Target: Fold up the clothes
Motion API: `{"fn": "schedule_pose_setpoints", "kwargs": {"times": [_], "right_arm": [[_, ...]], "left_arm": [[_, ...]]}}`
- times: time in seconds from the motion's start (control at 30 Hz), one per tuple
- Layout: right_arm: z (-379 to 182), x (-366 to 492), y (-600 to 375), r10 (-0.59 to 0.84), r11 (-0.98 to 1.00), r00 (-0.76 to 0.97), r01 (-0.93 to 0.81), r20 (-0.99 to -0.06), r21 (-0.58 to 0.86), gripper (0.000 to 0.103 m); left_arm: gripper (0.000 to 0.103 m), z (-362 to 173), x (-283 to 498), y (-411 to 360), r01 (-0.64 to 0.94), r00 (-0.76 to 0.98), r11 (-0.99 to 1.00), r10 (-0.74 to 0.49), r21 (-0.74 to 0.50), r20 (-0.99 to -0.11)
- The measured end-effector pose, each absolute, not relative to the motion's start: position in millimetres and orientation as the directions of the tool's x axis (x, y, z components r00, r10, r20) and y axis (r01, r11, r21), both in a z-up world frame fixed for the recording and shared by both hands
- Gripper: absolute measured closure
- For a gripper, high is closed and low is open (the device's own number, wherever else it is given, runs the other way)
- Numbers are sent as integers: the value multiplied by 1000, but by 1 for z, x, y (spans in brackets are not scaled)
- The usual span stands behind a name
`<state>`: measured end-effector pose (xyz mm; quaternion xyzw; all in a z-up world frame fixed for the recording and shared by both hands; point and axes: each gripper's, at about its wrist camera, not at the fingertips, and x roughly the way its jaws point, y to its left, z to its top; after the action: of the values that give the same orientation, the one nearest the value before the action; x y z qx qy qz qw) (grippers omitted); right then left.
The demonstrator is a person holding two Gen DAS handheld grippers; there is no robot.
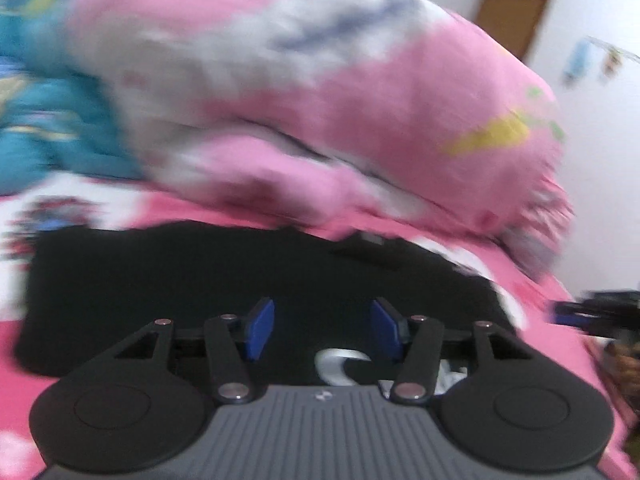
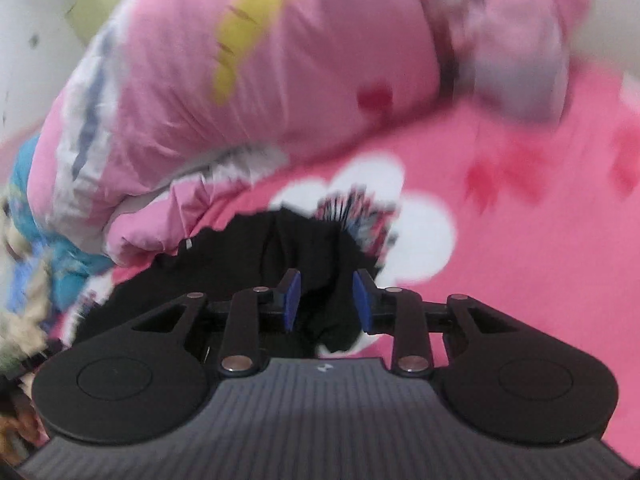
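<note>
A black garment (image 1: 224, 280) lies flat on the pink bed sheet (image 1: 516, 272), with a white crescent print (image 1: 336, 364) near its close edge. My left gripper (image 1: 324, 330) hovers over that edge, jaws wide apart and nothing between them. In the right wrist view a bunched corner of the black garment (image 2: 280, 248) runs between the blue pads (image 2: 291, 304) of my right gripper (image 2: 326, 304). Its jaws stand half apart around the cloth and do not pinch it. The right gripper (image 1: 592, 312) also shows at the far right of the left wrist view. Both views are blurred.
A big pink quilt (image 1: 360, 92) is piled just behind the garment, with blue bedding (image 1: 52, 128) to its left. The sheet has white flower patches (image 2: 416, 224). A white wall and a brown door (image 1: 512, 24) stand behind. Clutter (image 2: 16, 320) lies by the bed's left edge.
</note>
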<state>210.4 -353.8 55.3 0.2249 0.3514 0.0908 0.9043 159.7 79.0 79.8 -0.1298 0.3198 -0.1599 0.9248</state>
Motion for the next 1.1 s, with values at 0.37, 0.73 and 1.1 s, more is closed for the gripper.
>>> {"fn": "schedule_pose_setpoints", "kwargs": {"times": [0.37, 0.73, 1.1], "right_arm": [[-30, 265, -371, 454, 768, 623, 90, -637, 635, 75], [-3, 264, -359, 314, 908, 727, -44, -610, 416, 99], [-8, 304, -373, 41, 992, 782, 41, -622, 118, 99]], "left_arm": [[48, 27, 195, -88, 500, 501, 766, -636, -404, -587], [48, -7, 193, -109, 538, 437, 752, -635, -381, -637], [48, -7, 185, -114, 576, 459, 758, -609, -305, -646]]}}
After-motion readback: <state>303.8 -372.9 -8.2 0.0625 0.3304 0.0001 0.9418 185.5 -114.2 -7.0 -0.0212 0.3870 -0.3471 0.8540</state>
